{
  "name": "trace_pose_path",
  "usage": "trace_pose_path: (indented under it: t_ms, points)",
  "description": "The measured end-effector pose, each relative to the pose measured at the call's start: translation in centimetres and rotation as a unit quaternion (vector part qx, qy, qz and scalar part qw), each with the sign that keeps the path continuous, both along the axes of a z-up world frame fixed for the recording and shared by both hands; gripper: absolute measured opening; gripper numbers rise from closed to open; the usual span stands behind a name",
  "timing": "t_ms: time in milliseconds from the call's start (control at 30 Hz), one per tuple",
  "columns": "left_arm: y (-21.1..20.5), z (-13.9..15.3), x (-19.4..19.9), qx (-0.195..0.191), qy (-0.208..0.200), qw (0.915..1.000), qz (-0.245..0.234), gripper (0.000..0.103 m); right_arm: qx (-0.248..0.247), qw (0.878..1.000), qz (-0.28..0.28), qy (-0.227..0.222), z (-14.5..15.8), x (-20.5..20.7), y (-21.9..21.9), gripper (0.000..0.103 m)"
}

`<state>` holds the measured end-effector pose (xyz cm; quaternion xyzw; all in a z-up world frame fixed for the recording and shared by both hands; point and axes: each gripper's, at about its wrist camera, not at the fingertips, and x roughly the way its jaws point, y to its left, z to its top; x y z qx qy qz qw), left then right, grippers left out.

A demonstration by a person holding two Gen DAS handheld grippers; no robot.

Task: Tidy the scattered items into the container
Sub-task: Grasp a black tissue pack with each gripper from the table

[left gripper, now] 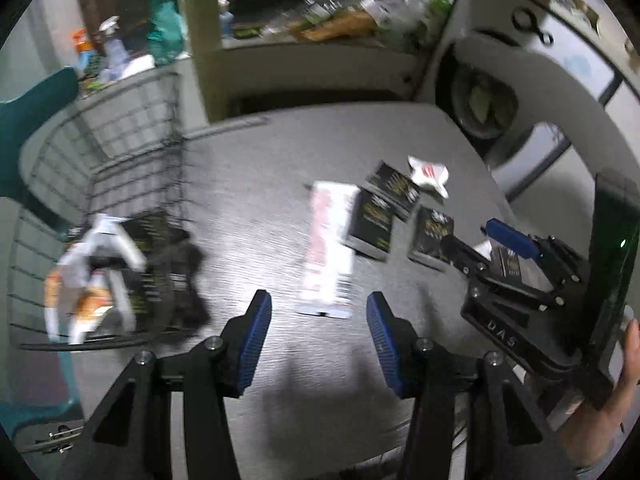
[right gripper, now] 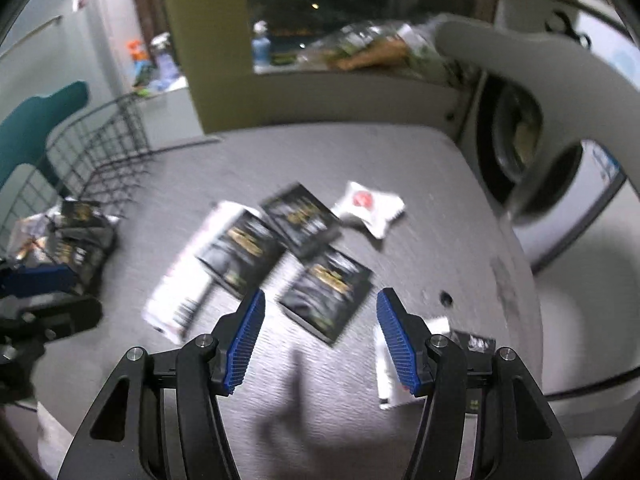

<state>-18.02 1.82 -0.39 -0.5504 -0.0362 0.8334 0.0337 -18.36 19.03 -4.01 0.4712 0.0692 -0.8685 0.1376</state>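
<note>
Several items already sit in the wire basket (left gripper: 120, 184) at the desk's left edge — black sachets and white wrappers, blurred. Left on the grey desk (right gripper: 360, 152), mid to right: three black sachets (right gripper: 326, 294), a long white box (right gripper: 192, 276), a white red-marked packet (right gripper: 370, 208), more near the right edge. Left hand-held gripper (left gripper: 318, 338) and right hand-held gripper (right gripper: 320, 338) — both jaws apart, empty.
</note>
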Motion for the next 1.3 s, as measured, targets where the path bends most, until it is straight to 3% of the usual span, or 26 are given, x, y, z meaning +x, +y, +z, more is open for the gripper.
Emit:
trace_pose_path:
  t_ms: [133,300,667,733,800,1100,1300]
  points:
    - [2.0,-3.4,-1.7,-0.011,-0.03,0.9994,-0.011,0.055,-0.01,1.0,-0.012,-0.016,-1.8,-0.6,1.0,0.058]
    - [2.5,-5.5,-3.1,-0.018,-0.042,0.9989,-0.007,0.055,-0.03,0.999,-0.025,-0.025,-2.7,-2.4,0.6,0.058]
    - [2.8,-5.0,-6.0,-0.024,-0.034,0.9991,-0.011,0.055,-0.036,0.998,-0.024,-0.052,-5.3,-5.0,-1.3,0.06]
    - [2.8,-5.2,-6.4,-0.026,-0.036,0.9989,-0.013,0.055,-0.03,0.998,-0.016,-0.05,-5.4,-4.9,-1.4,0.056]
    - [3.1,-5.2,-6.8,-0.027,-0.036,0.9989,-0.016,0.055,-0.022,0.998,-0.016,-0.05,-5.4,-4.8,-0.9,0.047]
    - [6.2,-5.1,-8.2,-0.03,-0.033,0.9981,-0.044,0.057,-0.021,0.998,-0.031,-0.054,-5.2,-3.8,2.0,0.047]
    - [8.4,-6.3,-9.5,-0.051,-0.038,0.9963,-0.058,0.059,-0.024,0.998,-0.03,-0.052,-5.1,-3.5,2.4,0.047]
